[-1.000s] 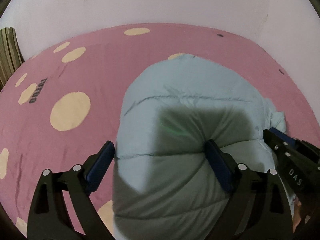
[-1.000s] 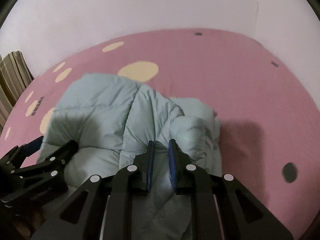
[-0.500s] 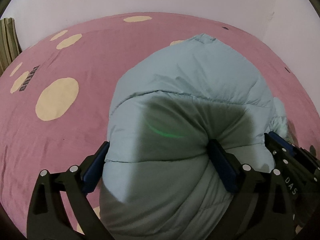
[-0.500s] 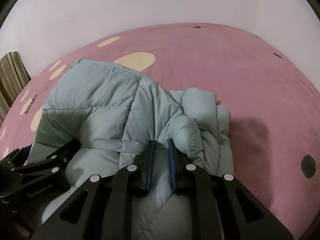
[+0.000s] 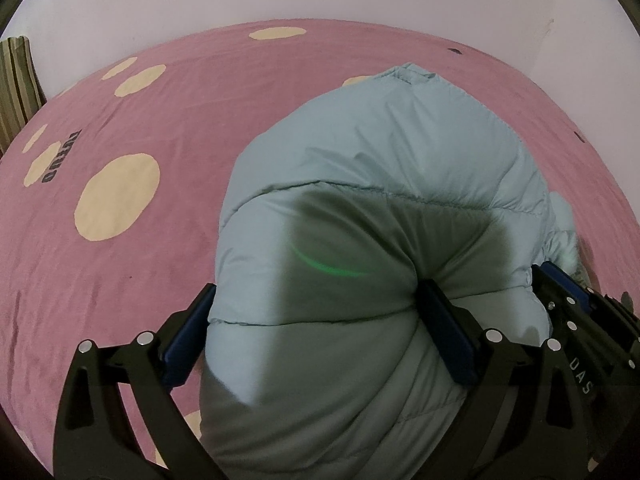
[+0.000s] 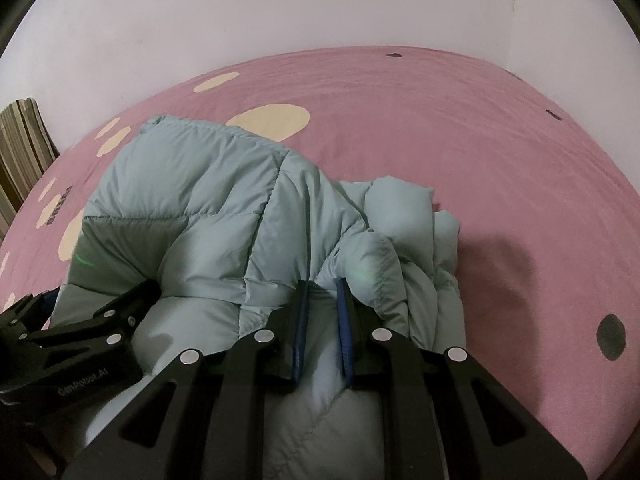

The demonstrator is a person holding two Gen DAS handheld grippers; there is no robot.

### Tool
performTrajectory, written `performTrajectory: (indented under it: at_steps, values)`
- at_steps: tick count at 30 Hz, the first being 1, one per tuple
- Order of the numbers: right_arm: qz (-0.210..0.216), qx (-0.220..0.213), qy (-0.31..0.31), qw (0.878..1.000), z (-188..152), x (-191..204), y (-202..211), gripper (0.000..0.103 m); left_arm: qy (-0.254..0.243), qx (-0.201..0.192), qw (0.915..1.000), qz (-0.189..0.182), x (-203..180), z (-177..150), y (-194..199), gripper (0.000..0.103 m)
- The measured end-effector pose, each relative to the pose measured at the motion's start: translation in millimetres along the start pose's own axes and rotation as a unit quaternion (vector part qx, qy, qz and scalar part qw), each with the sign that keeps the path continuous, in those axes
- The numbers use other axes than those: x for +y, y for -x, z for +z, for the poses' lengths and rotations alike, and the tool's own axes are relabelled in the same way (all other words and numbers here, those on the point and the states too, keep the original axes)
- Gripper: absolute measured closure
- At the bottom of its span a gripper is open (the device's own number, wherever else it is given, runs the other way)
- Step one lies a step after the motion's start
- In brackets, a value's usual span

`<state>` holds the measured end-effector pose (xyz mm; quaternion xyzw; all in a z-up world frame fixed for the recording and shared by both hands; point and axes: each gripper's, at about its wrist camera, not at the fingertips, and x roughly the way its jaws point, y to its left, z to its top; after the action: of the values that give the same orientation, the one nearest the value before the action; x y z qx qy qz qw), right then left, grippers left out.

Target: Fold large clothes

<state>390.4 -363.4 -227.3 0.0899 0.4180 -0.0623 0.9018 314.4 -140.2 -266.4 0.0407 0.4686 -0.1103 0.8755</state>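
Note:
A pale blue-green puffer jacket [image 5: 384, 168] lies bunched on the pink bedspread [image 5: 200, 100]. My left gripper [image 5: 316, 290] stands wide open over its near bulk. The padding swells up between the pads, brushing the left pad [image 5: 188, 336] and creasing at the right pad [image 5: 444, 328]. My right gripper [image 6: 322, 292] is shut on a thin fold of the jacket [image 6: 224, 200], beside the crumpled sleeve [image 6: 412, 224]. Each gripper shows in the other's view: the right gripper [image 5: 568, 300] at the right edge, the left gripper [image 6: 80, 332] at lower left. The jacket's underside is hidden.
The bedspread carries cream spots [image 5: 116, 200] and dark dots [image 6: 610, 336], and spreads bare to the left and the far side. A white wall [image 6: 320, 8] bounds the bed at the back. Striped fabric [image 6: 20, 148] stands at the far left edge.
The jacket fills more of both views and reaches higher. The left jaws stand a little wider, and the left pad, earlier apart from the jacket's edge, now touches it. The right grip is unchanged.

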Motion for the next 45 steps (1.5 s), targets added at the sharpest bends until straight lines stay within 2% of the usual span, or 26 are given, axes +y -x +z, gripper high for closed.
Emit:
performTrajectory:
  at_steps: [5,7,8,9,12,14,16,21,23,26,28,30,33,35,38,40,41,45]
  values:
    - [0.005,0.000,0.000,1.000,7.9,-0.2,14.7,0.086,0.019,0.018,0.9995,-0.016,10.2,8.3,17.0,0.005]
    - [0.014,-0.006,-0.006,1.000,11.4,-2.3,28.3,0.070,0.028,0.007,0.9994,-0.018,18.8,10.1,32.6,0.005]
    - [0.019,-0.015,-0.012,1.000,13.1,-4.5,37.4,0.056,0.034,-0.002,0.9993,-0.018,22.7,10.3,39.5,0.005]
    - [0.019,-0.023,-0.016,0.999,13.9,-6.2,44.4,0.046,0.041,-0.010,0.9989,-0.019,28.1,10.2,47.2,0.005]
    - [0.015,-0.052,-0.027,0.998,14.9,-14.3,69.0,0.042,0.084,-0.016,0.9957,-0.037,47.3,5.4,65.0,0.005]
    - [0.025,-0.054,-0.045,0.997,12.1,-23.5,79.4,0.041,0.126,-0.014,0.9906,-0.051,61.5,-1.8,70.7,0.005]
    - [0.035,-0.054,-0.065,0.996,6.6,-33.0,85.0,0.041,0.178,-0.001,0.9816,-0.069,75.5,-13.1,70.0,0.005]
    - [0.075,-0.030,-0.136,0.987,-16.9,-61.0,80.5,0.037,0.262,0.031,0.9594,-0.100,89.0,-41.5,55.8,0.005]
    - [0.088,-0.018,-0.166,0.982,-28.5,-71.4,73.5,0.037,0.275,0.025,0.9552,-0.106,89.6,-47.8,54.1,0.005]
    - [0.113,-0.001,-0.207,0.972,-41.7,-82.6,62.2,0.036,0.272,0.015,0.9556,-0.111,85.3,-49.0,54.3,0.005]
    - [0.143,0.006,-0.243,0.960,-49.0,-86.9,52.5,0.035,0.277,0.023,0.9525,-0.124,84.3,-49.9,50.9,0.005]
    - [0.155,0.006,-0.255,0.955,-51.5,-85.1,48.0,0.035,0.294,0.022,0.9462,-0.134,88.4,-50.9,49.9,0.005]
    - [0.173,0.010,-0.256,0.951,-50.7,-77.2,41.5,0.035,0.300,0.028,0.9411,-0.152,89.3,-49.7,44.3,0.005]
    - [0.176,0.014,-0.255,0.951,-50.7,-70.4,35.8,0.034,0.287,0.041,0.9414,-0.172,84.2,-47.1,36.4,0.005]
    - [0.171,0.015,-0.252,0.952,-51.2,-61.6,30.8,0.035,0.272,0.041,0.9457,-0.173,77.3,-45.2,31.3,0.005]
    - [0.169,0.014,-0.249,0.954,-52.5,-57.1,29.6,0.049,0.263,0.038,0.9469,-0.181,72.9,-44.2,29.0,0.016]
    - [0.179,0.019,-0.255,0.950,-53.8,-55.2,26.6,0.057,0.261,0.041,0.9452,-0.192,71.5,-44.1,27.4,0.027]
    - [0.199,0.019,-0.269,0.942,-58.6,-52.4,25.6,0.071,0.248,0.038,0.9495,-0.188,65.6,-40.4,27.5,0.041]
